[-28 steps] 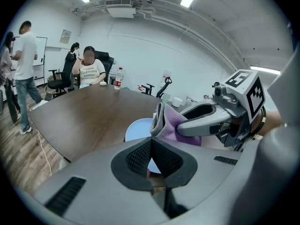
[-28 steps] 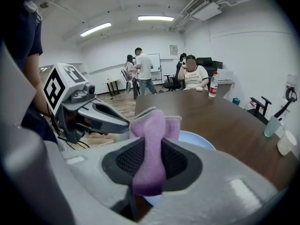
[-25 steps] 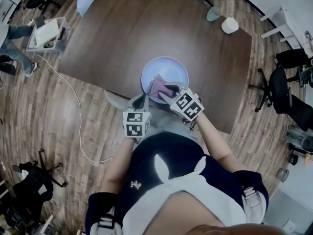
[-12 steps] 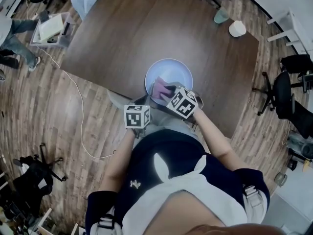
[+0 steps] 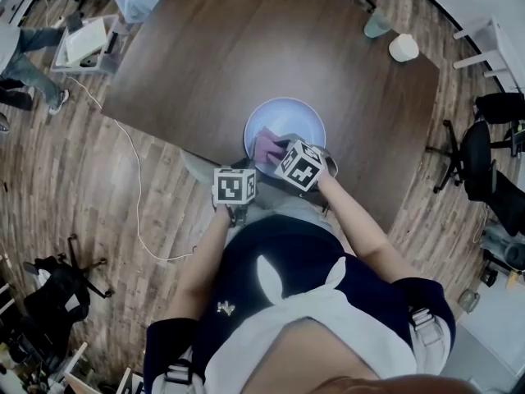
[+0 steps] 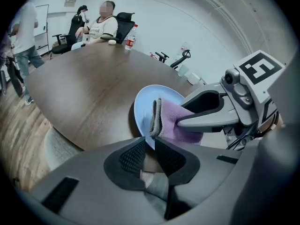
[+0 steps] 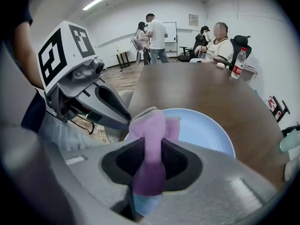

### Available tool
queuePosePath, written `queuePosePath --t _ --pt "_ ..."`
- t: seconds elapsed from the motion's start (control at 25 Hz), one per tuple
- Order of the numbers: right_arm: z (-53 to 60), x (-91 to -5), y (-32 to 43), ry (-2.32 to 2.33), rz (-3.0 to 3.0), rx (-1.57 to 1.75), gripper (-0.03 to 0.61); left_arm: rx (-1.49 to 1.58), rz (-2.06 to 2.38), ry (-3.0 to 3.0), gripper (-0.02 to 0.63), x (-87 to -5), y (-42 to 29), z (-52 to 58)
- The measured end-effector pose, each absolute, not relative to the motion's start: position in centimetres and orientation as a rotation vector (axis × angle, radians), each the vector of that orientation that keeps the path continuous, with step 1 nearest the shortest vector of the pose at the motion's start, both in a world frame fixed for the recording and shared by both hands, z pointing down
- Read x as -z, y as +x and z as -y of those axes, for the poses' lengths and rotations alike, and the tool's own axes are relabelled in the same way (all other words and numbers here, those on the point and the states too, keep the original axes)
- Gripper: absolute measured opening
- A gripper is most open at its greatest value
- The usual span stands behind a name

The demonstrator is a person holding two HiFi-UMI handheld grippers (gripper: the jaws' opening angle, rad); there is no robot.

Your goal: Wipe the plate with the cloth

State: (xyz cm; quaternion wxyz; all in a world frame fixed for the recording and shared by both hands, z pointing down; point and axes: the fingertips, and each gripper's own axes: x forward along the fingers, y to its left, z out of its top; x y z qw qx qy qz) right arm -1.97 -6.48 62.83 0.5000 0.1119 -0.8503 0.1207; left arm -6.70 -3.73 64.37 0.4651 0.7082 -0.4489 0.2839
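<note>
The plate [image 5: 289, 120] is at the near edge of the table [image 5: 246, 48]. The left gripper [image 6: 151, 146] pinches its rim between narrow jaws. The right gripper [image 7: 152, 159] is closed on the folded purple cloth [image 7: 152, 125], which lies on the plate's near side. I think hard wiping could pull the rim out of this thin grip, and then the plate may slide off the table edge.

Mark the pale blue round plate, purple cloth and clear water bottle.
pale blue round plate [image 7: 202, 130]: right gripper view, bare inner surface.
purple cloth [image 6: 169, 116]: left gripper view, flat face.
clear water bottle [image 7: 239, 63]: right gripper view, body.
</note>
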Motion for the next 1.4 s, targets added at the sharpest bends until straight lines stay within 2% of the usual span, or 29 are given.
queuePosePath --t 0.16,0.28,0.92,1.4 --pt "6.7 -63.7 -2.2 0.247 2.039 -0.272 0.103 -0.73 1.078 1.72 0.052 -65.3 -6.3 3.9" --pt "7.2 -64.3 -2.0 0.25 2.029 -0.273 0.103 -0.766 1.059 1.681 0.094 -66.4 -6.2 3.6" --pt "7.5 -67.1 -2.5 0.225 1.994 -0.288 0.103 -0.79 1.052 1.545 0.081 -68.0 -5.6 4.9" --pt "8.8 -67.0 -3.4 0.112 2.016 -0.168 0.103 -0.812 1.07 1.523 0.071 -67.8 -5.5 5.1"
